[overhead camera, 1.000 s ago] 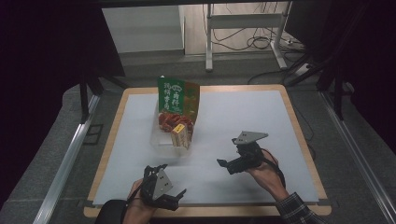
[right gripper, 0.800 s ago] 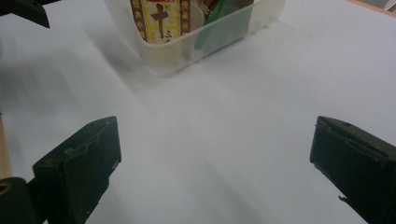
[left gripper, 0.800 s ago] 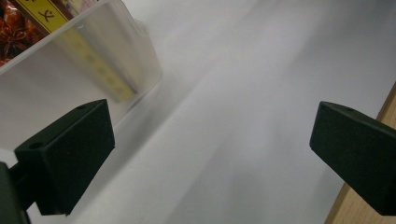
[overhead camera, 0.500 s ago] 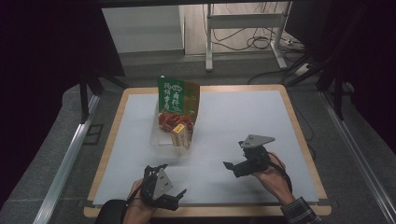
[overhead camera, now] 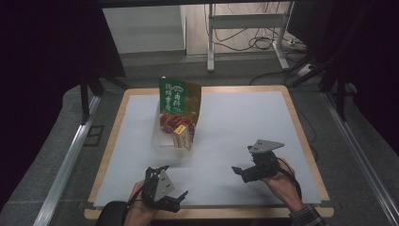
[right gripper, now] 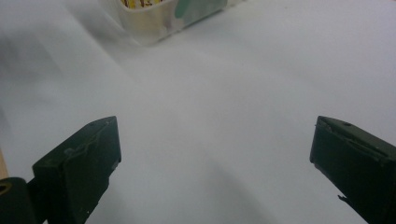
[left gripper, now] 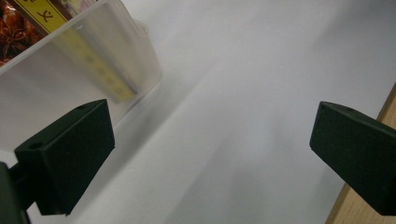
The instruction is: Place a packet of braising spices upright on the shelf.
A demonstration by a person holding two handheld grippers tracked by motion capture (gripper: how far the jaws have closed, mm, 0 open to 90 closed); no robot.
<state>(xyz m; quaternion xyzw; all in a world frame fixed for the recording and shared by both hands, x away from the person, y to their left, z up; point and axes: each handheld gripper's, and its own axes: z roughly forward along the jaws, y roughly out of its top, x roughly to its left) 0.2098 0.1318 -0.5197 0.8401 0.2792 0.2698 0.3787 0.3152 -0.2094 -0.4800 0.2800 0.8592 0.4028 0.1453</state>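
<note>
A clear plastic tub [overhead camera: 162, 139] stands left of the table's middle. It holds a tall green and orange food packet [overhead camera: 178, 100] and a small yellow packet [overhead camera: 181, 136]. My left gripper [overhead camera: 170, 188] rests near the front edge, just in front of the tub, with its jaws wide apart and nothing between them. In the left gripper view, the gripper [left gripper: 210, 135] has the tub [left gripper: 70, 60] at its upper left. My right gripper [overhead camera: 241, 173] hovers low at the front right, open and empty. In the right gripper view, the gripper [right gripper: 215, 144] points at the tub [right gripper: 154, 18] farther off.
A white sheet [overhead camera: 244, 127] covers the table, which has a wooden rim [overhead camera: 207, 213]. The rim [left gripper: 344, 217] lies close beside my left gripper's right jaw. Metal rails [overhead camera: 66, 165] run along both sides of the table, and a stand with cables [overhead camera: 244, 28] is behind it.
My right gripper has drawn back toward the front edge and slightly right, still open. The left gripper and the tub have not moved.
</note>
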